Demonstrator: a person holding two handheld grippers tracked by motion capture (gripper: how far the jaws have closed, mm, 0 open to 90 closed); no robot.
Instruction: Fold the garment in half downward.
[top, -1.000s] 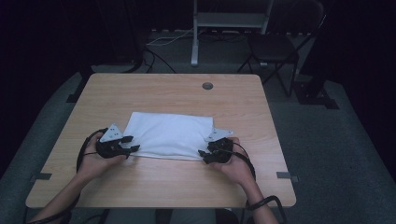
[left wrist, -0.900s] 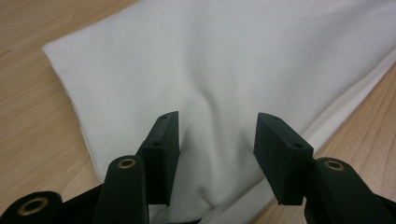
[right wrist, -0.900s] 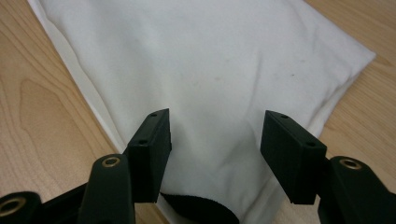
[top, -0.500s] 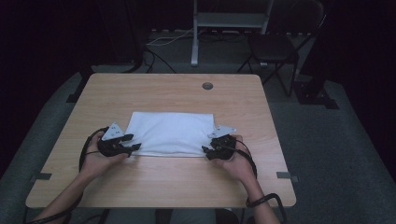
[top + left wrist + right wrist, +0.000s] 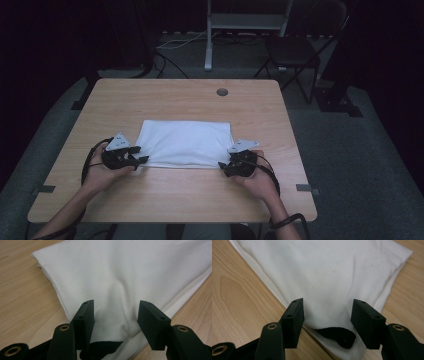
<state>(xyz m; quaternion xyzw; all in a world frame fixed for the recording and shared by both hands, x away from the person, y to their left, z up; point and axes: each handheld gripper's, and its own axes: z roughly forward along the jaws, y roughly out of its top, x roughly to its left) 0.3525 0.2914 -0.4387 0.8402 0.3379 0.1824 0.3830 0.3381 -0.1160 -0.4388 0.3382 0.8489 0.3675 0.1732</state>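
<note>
Across table (image 5: 165, 97), folded cloth (image 5: 186, 143) lies sideways.

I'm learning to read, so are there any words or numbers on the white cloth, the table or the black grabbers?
None: no words, labels or numbers can be read.
The white cloth is plain.
The table shows bare wood grain.
The left gripper and the right gripper carry no readable marks.

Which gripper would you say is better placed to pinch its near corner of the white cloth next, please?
Probably the left gripper: the cloth bulges up between its open jaws. The right gripper also straddles its corner, but the fabric lies flatter there. The difference is slight.
</note>
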